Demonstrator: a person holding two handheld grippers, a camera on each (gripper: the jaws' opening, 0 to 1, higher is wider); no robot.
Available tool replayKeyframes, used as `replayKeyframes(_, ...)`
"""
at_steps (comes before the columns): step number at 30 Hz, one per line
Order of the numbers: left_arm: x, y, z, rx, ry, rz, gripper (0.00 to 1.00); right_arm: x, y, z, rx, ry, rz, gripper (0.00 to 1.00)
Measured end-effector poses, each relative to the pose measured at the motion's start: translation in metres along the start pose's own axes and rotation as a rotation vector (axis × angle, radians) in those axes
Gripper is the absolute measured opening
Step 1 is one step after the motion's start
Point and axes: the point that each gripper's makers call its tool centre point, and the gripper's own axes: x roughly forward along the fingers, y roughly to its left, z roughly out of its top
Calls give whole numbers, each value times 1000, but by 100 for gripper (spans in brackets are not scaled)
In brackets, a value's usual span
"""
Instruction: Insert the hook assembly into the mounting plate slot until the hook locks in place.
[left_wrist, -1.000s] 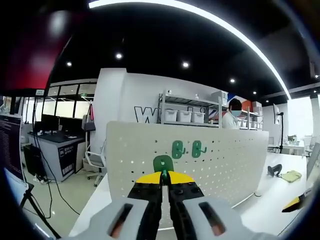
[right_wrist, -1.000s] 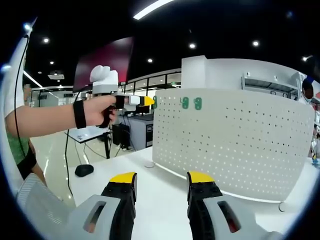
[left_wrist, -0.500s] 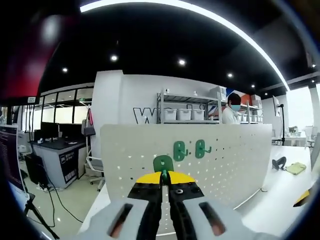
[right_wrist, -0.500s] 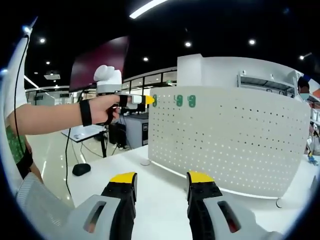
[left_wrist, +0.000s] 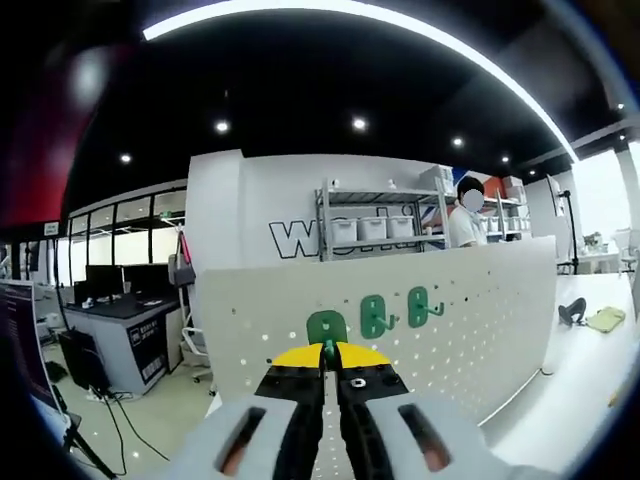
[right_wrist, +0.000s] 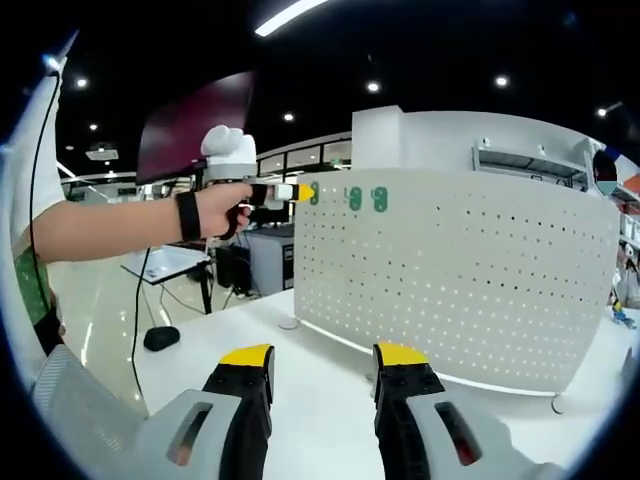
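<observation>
Two green hooks (left_wrist: 391, 311) already hang side by side near the top edge of the white pegboard (left_wrist: 470, 320), and you hold a third green hook (left_wrist: 326, 327) in your left gripper (left_wrist: 328, 352). Its yellow-tipped jaws are pinched narrow on the base of that hook, which stands up just left of the two hung ones, right in front of the board's face; you cannot tell from the left gripper view whether it touches the board. In the right gripper view you see your hand (right_wrist: 222, 207) with a dark wristband holding that left gripper (right_wrist: 297, 192) level at the board's upper left corner, its yellow tip against the green hook (right_wrist: 314, 192), close beside the hung pair (right_wrist: 366, 199). Your right gripper (right_wrist: 322, 372) hangs low over the white table (right_wrist: 320, 400), well apart from the board, its jaws spread wide with nothing between them. The pegboard (right_wrist: 450, 280) stands upright on the table, curving away to your right.
</observation>
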Motion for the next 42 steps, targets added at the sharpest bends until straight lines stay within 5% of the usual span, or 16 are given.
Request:
replayKeyframes(23, 42, 6, 5, 55, -24, 20, 3, -5, -14, -5, 5, 21, -42, 40)
replayKeyframes(42, 51, 7, -6, 38, 7, 37, 3, -5, -20, -9, 3, 40, -60, 39)
